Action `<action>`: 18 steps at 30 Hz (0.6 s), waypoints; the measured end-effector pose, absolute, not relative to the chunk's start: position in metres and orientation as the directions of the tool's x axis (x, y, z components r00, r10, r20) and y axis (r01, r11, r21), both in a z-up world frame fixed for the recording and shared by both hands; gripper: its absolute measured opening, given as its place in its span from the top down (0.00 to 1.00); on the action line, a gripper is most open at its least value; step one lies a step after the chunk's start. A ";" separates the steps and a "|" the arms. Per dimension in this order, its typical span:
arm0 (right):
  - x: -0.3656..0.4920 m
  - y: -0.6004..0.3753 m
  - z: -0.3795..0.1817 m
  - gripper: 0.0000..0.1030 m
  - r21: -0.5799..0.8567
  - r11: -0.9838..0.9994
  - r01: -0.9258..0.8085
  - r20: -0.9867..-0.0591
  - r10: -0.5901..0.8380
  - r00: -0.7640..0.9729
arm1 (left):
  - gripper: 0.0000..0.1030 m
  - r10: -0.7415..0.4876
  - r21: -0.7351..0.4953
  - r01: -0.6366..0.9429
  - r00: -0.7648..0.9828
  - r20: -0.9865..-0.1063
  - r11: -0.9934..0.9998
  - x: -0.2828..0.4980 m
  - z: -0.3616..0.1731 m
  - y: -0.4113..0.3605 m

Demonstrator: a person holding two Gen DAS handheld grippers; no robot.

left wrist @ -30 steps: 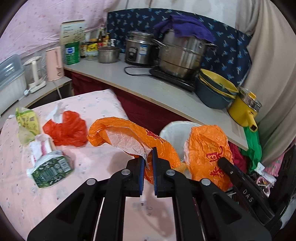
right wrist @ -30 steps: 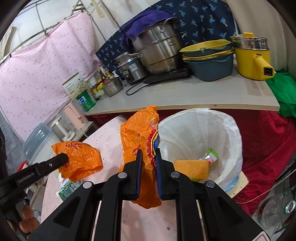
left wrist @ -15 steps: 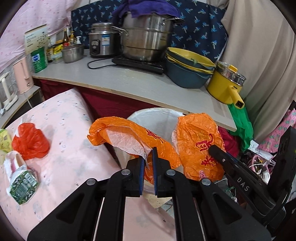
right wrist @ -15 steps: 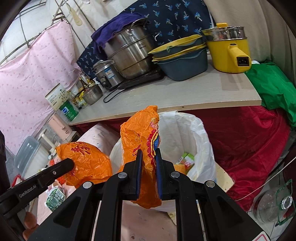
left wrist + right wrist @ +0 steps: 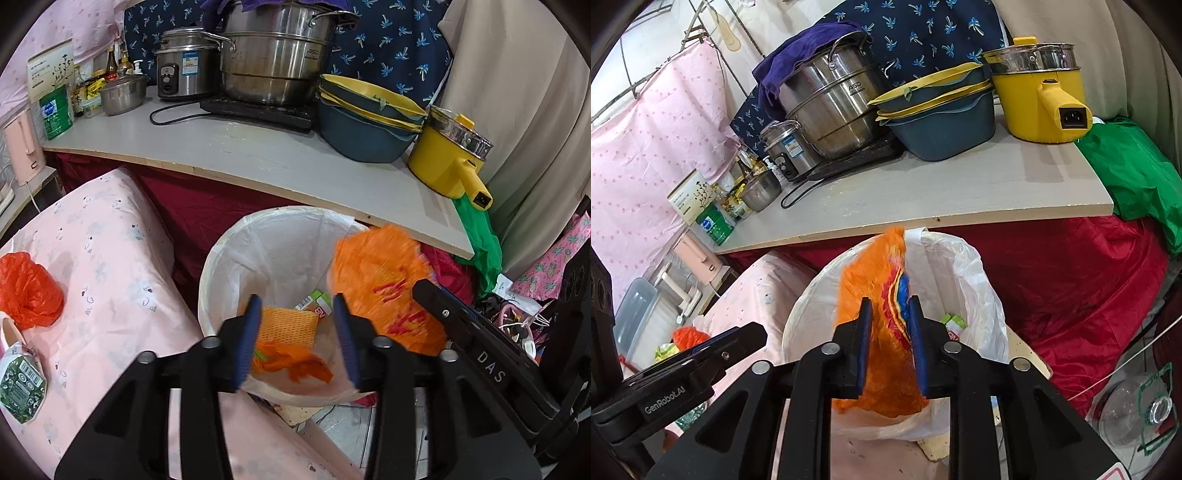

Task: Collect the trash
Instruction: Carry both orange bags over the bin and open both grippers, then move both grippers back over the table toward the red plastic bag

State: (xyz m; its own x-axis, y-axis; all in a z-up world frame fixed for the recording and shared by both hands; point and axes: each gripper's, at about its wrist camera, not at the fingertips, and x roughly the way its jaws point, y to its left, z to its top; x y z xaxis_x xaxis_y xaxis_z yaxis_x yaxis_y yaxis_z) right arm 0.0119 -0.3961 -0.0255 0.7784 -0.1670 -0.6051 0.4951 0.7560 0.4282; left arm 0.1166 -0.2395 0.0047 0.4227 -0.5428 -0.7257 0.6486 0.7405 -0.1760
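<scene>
Compared with the frame a second earlier, the left hand-held gripper (image 5: 297, 332) has just been opening: its blue pads now stand apart with nothing between them, and the orange bag it pinched then now lies crumpled inside the white-lined trash bin (image 5: 221, 258), beside an orange mesh piece (image 5: 286, 325) and a small carton. The right hand-held gripper (image 5: 890, 343) has also just been opening; its pads stand slightly apart with the second orange bag (image 5: 871, 280) between them, motion-blurred, and whether they press on it cannot be told. This bag, orange with red and blue print, hangs over the bin's mouth. The bin appears nearer in both views than before. A red bag (image 5: 27, 290) and a green-labelled wrapper (image 5: 20, 387) lie on the pink-covered table (image 5: 110, 258).
</scene>
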 end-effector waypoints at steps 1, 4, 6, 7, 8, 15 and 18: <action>0.013 -0.397 -0.025 0.76 0.429 0.755 0.496 -0.604 -0.169 0.779 | 0.55 -0.541 -0.173 0.647 0.427 -0.724 0.743 0.119 0.006 -0.240; 0.016 -0.397 -0.022 0.73 0.426 0.754 0.500 -0.603 -0.175 0.778 | 0.52 -0.538 -0.172 0.639 0.438 -0.720 0.750 0.124 0.010 -0.237; 0.018 -0.395 -0.020 0.72 0.423 0.756 0.500 -0.604 -0.176 0.777 | 0.52 -0.533 -0.169 0.630 0.448 -0.718 0.758 0.128 0.013 -0.233; 0.019 -0.394 -0.018 0.72 0.422 0.757 0.500 -0.605 -0.175 0.777 | 0.52 -0.530 -0.168 0.625 0.453 -0.717 0.762 0.129 0.014 -0.230; 0.020 -0.393 -0.016 0.72 0.421 0.757 0.499 -0.606 -0.174 0.776 | 0.52 -0.527 -0.169 0.619 0.458 -0.716 0.767 0.131 0.016 -0.227; 0.034 -0.369 0.007 0.66 0.411 0.782 0.469 -0.597 -0.158 0.787 | 0.46 -0.489 -0.135 0.574 0.524 -0.697 0.808 0.136 0.033 -0.188; 0.043 -0.351 0.019 0.65 0.407 0.801 0.440 -0.589 -0.138 0.796 | 0.44 -0.475 -0.132 0.550 0.546 -0.691 0.825 0.140 0.041 -0.165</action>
